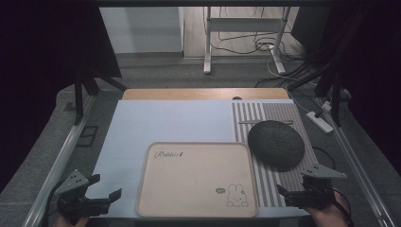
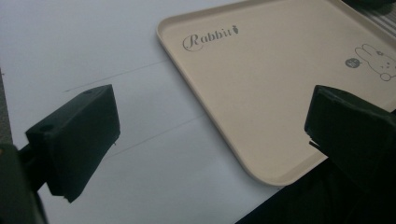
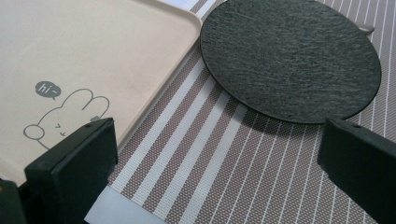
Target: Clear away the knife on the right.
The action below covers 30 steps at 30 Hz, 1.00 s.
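So far nothing is in hand: my left fingers and right fingers are both spread, pinching nothing. The dark round plate lies just ahead of my right fingers on the striped mat; the beige tray waits bare between both pairs.

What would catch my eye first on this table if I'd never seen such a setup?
Likely the square beige tray with a rabbit drawing, at the table's near middle. Right of it, a round dark slate plate lies on a striped brown placemat. The left gripper and right gripper wait open at the near corners.
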### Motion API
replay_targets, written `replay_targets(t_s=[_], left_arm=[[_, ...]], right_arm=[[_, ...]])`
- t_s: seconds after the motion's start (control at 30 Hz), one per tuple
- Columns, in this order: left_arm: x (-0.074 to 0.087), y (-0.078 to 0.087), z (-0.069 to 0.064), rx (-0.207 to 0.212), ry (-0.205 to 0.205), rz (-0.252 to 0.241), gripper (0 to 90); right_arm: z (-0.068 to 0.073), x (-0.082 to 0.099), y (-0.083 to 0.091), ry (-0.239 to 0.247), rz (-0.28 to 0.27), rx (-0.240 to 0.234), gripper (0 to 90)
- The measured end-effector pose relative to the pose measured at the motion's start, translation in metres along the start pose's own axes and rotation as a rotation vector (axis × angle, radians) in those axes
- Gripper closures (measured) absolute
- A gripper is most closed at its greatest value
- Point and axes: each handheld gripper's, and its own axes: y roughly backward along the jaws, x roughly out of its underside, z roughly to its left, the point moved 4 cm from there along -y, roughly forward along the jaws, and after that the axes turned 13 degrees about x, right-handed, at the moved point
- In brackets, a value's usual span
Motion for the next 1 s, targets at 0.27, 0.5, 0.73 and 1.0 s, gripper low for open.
replay_targets(t_s=[0.27, 0.5, 0.73, 1.0], left_arm=[[0.0002, 0.0002, 0.0002, 0.000, 0.001, -0.001, 3.5], [0.0003, 0.0001, 0.0003, 0.001, 0.000, 0.001, 3.6], [0.0003, -0.0001, 0.0001, 0.000, -0.001, 0.003, 3.6], [0.0002, -0.0004, 0.0000, -0.003, -0.001, 0.005, 3.6]], right_arm=[[0.0021, -0.0001, -0.0014, 0.021, 0.014, -0.005, 0.0], [0.0018, -0.0001, -0.0019, 0.015, 0.020, -0.006, 0.0], [0.0020, -0.0001, -0.0027, 0.015, 0.028, -0.007, 0.0], [0.0039, -0.0007, -0.0037, 0.036, 0.041, 0.000, 0.0]])
